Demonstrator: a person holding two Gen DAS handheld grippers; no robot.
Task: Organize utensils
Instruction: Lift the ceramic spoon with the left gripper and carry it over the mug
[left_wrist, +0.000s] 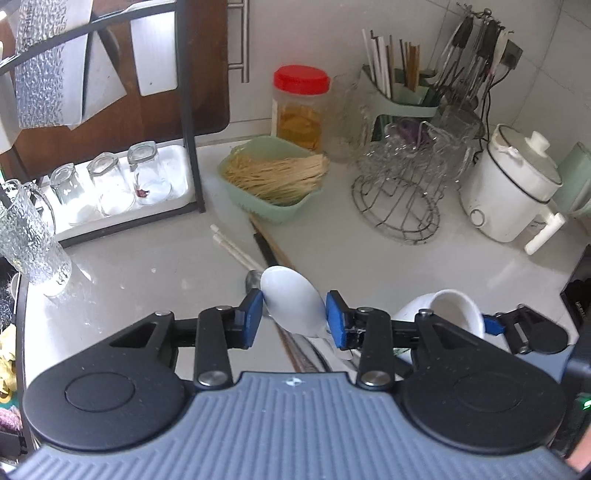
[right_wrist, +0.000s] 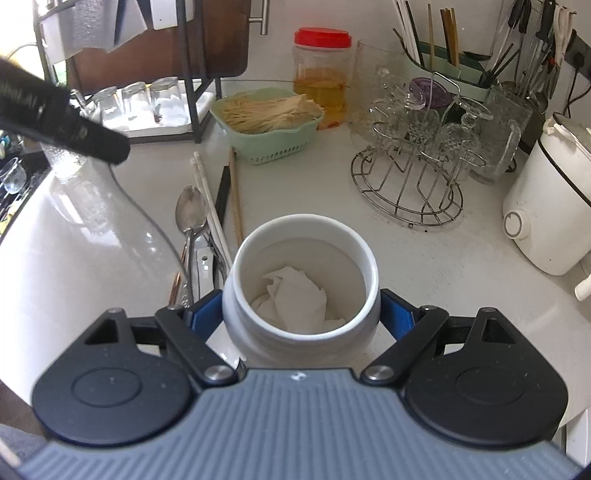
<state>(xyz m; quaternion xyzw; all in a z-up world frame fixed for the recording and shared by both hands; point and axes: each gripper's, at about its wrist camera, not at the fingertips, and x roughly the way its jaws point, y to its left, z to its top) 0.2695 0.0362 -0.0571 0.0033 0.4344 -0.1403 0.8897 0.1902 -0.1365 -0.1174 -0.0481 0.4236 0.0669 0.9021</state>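
Right wrist view first: the big round white ceramic jar (right_wrist: 301, 280) sits on the pale stone countertop (right_wrist: 424, 266), and the right gripper (right_wrist: 301, 310) is clamped on its body, blue pads on both sides, crumpled white paper (right_wrist: 295, 299) in the bottom. The jar is smooth and rounded, so my worry is that it rotates or slides in the pads if anything knocks the rim.

The left gripper (left_wrist: 294, 315) has the bowl of a glossy white ceramic spoon (left_wrist: 290, 301) pinched between its blue pads, lifted off the counter, with the jar (left_wrist: 448, 312) just to its right. The grip is on a curved, slick bowl rather than the handle, so the spoon could squirt out or pivot mid-carry.

Loose utensils still on the counter: a metal spoon (right_wrist: 191, 214), white chopsticks (right_wrist: 208, 199) and a brown wooden chopstick (right_wrist: 235, 199), lying beside the jar. A dropped spoon would land right on that pile.

Both grippers point steeply down at the counter.
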